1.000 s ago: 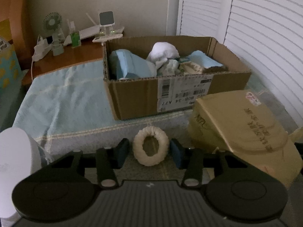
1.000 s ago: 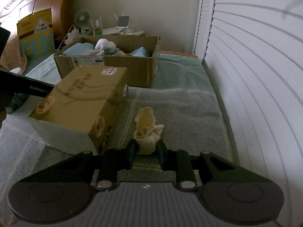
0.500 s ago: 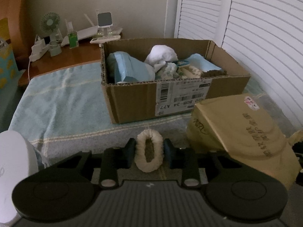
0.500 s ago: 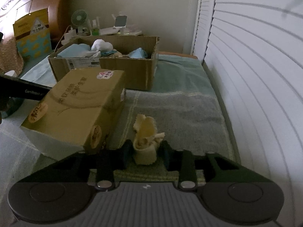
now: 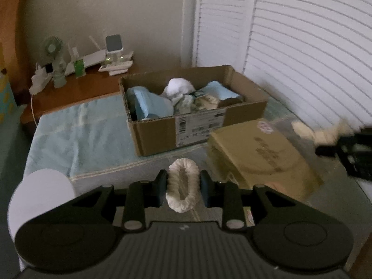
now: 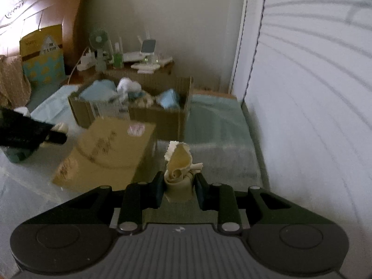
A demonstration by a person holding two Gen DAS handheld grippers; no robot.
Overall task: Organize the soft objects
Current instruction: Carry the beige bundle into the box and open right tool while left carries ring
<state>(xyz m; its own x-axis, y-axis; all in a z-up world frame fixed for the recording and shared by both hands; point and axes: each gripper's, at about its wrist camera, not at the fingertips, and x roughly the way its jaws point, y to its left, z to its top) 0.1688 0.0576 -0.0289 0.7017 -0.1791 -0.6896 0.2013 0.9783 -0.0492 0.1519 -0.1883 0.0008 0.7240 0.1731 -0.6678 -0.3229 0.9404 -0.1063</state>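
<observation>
My left gripper (image 5: 182,186) is shut on a white fluffy scrunchie (image 5: 183,184), squeezed into an oval and held above the bed. My right gripper (image 6: 177,186) is shut on a cream rolled cloth (image 6: 178,169), also lifted off the bed. An open cardboard box (image 5: 200,125) with blue, white and patterned soft items stands ahead on the bed; it also shows in the right wrist view (image 6: 148,114). The right gripper with its cloth shows blurred at the right edge of the left wrist view (image 5: 348,144). The left gripper shows at the left edge of the right wrist view (image 6: 30,132).
A tan closed package (image 5: 260,155) lies between the grippers and the open box. A white round object (image 5: 41,195) sits at the lower left. A wooden bedside shelf (image 5: 76,90) holds a small fan and gadgets. White louvered doors (image 5: 302,58) run along the right.
Both grippers have risen with their items. The left gripper closed on the scrunchie, squeezing it from round to oval. The right gripper lifted the cream cloth off the bed.
</observation>
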